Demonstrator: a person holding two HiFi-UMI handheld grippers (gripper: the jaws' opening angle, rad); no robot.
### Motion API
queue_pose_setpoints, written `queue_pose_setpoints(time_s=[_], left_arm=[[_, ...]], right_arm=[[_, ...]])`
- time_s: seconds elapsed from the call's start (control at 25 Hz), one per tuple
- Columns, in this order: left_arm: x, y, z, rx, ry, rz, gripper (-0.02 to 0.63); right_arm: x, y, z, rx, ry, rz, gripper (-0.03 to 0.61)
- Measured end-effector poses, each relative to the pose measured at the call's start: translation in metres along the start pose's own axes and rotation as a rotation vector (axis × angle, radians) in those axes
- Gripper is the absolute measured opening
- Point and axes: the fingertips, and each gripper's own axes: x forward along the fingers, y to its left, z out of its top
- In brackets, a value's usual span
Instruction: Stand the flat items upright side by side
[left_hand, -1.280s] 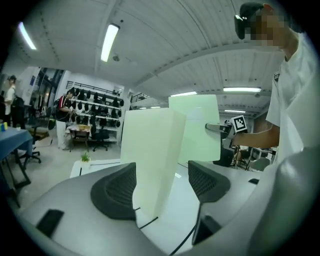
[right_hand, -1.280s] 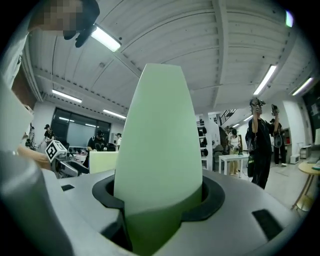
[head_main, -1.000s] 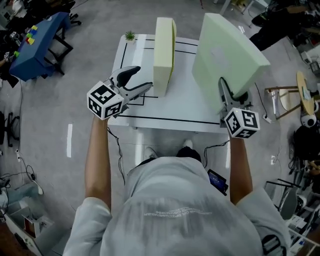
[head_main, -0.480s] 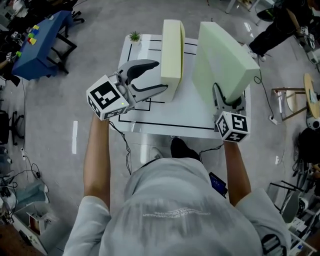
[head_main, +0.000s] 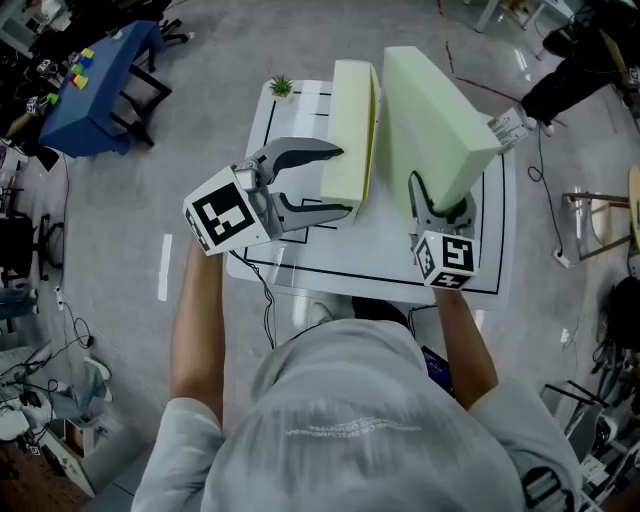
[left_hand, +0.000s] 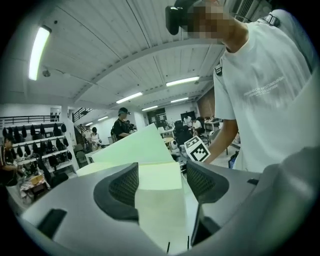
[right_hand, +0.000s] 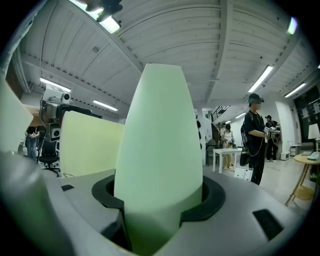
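A pale yellow foam slab (head_main: 350, 130) stands upright on the white table (head_main: 400, 262). My left gripper (head_main: 340, 180) hovers at its left face, rolled so that one jaw is over the other. Its jaws have just been opening. The yellow slab (left_hand: 157, 220) shows in the gap past the pads (left_hand: 125, 185), which do not press on it. My right gripper (head_main: 437, 205) is shut on the near lower edge of a thick green foam slab (head_main: 430, 120), holding it upright and slightly tilted close beside the yellow one. That green slab (right_hand: 160, 140) fills the right gripper view, with the yellow slab (right_hand: 90, 145) to its left.
A small potted plant (head_main: 281, 86) sits at the table's far left corner. Black lines mark the tabletop. A blue table (head_main: 100, 80) stands off to the left. A person (head_main: 590, 60) and a round wooden stand (head_main: 632, 200) are at the right.
The right gripper has carried the green slab left until it is close beside the yellow slab. The left gripper has risen, rolled and moved toward the yellow slab's face.
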Motion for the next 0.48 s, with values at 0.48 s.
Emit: queue_pose_setpoints(time_s=[0.48], left_arm=[[0.001,0.006,-0.003,-0.057,-0.066,0.022,0.281]], right_arm=[[-0.002,0.029,-0.031,-0.03,-0.021,0.013,0.314]])
